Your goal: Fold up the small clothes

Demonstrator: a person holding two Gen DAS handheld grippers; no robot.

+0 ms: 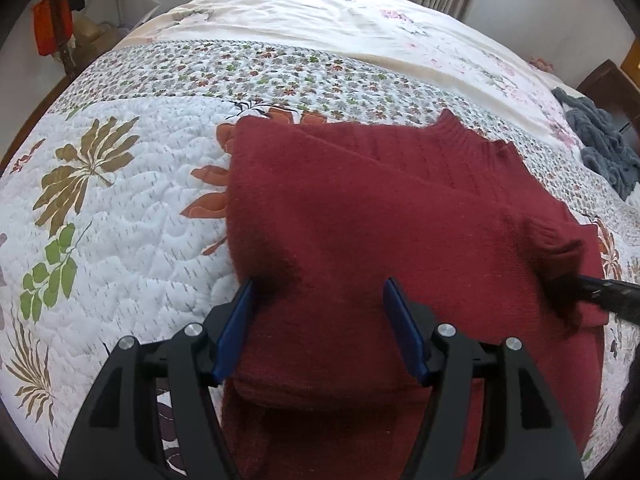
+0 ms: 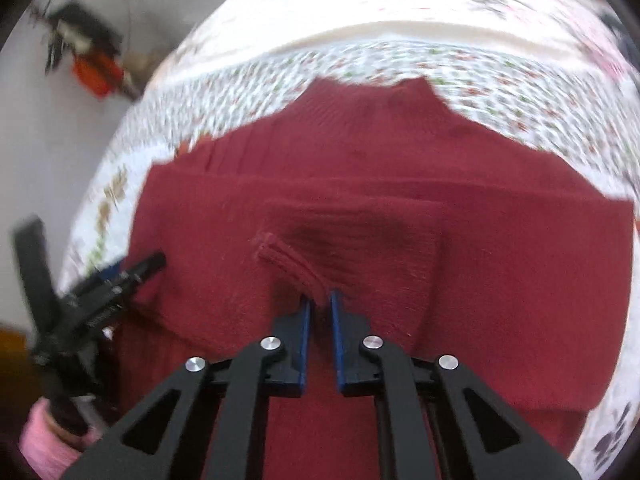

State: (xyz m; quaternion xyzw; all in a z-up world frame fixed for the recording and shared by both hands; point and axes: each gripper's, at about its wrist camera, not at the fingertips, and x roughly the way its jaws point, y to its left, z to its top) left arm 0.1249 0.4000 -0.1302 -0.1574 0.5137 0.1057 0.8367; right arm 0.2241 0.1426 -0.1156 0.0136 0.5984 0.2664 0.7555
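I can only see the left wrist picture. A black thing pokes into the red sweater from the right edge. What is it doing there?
Observer: That is the right gripper. Its own camera shows its jaws nearly closed on the ribbed sleeve cuff of the red sweater.
Operator: And who is holding all this? I see nobody.
Observer: Only a pink sleeve shows, in the lower left corner of the right wrist view, below the handle of the left gripper.
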